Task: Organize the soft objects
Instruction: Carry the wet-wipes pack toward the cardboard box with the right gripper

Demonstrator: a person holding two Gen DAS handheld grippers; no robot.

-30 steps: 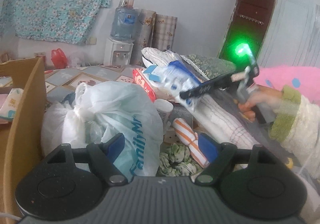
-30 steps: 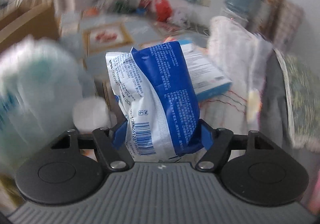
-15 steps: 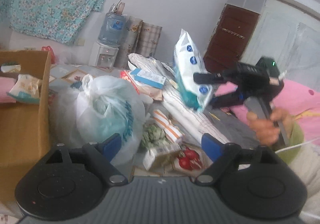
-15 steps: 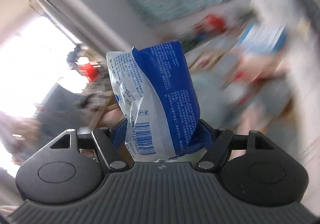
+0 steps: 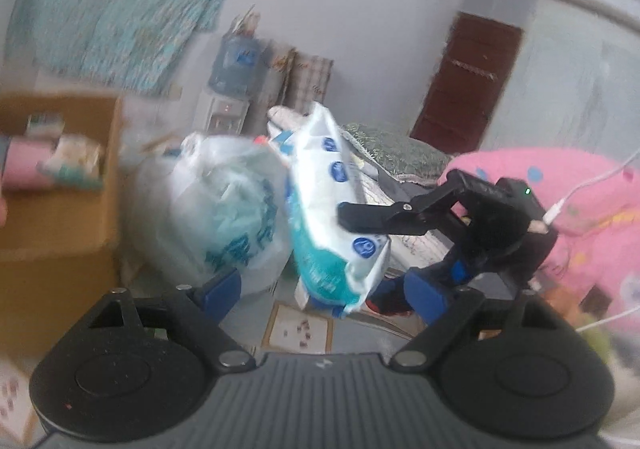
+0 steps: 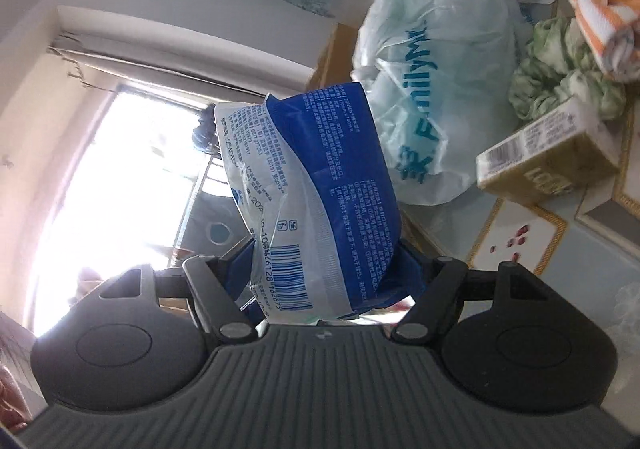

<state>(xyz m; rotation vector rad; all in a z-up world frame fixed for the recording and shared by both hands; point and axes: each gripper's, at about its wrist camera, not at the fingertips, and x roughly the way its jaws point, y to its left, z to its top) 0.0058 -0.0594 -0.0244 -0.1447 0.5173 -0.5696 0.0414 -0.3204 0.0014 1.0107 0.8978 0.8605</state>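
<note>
Left wrist view: the left tool (image 5: 326, 291) stands with its jaws wide apart and grips nothing; its blue pads (image 5: 222, 287) flank open space above the tiled counter (image 5: 300, 329). In front of it hangs the wipes pack (image 5: 334, 209), a soft white and teal packet with blue dots, raised clear of the counter and tilted. The right tool (image 5: 360, 249) enters from the right side and is clenched on the pack, one black finger (image 5: 376, 217) pressing across its upper face and the other under its lower end. Behind the pack sits a knotted white plastic bag (image 5: 224, 217), touching or just beside it; which cannot be told through the blur. A cardboard box (image 5: 60, 225) with soft packets inside stands at the left. A pink blanket (image 5: 560, 185) lies at the right.

Right wrist view, rolled sideways: the right tool (image 6: 324, 273) grasps the wipes pack (image 6: 320, 189) by its barcode end, pads pressed into both sides. Beyond lie the plastic bag (image 6: 440, 69), a small olive carton (image 6: 548, 157), a green cloth bundle (image 6: 560, 69) and an orange-striped cloth (image 6: 592, 5) resting on the bundle.
</note>
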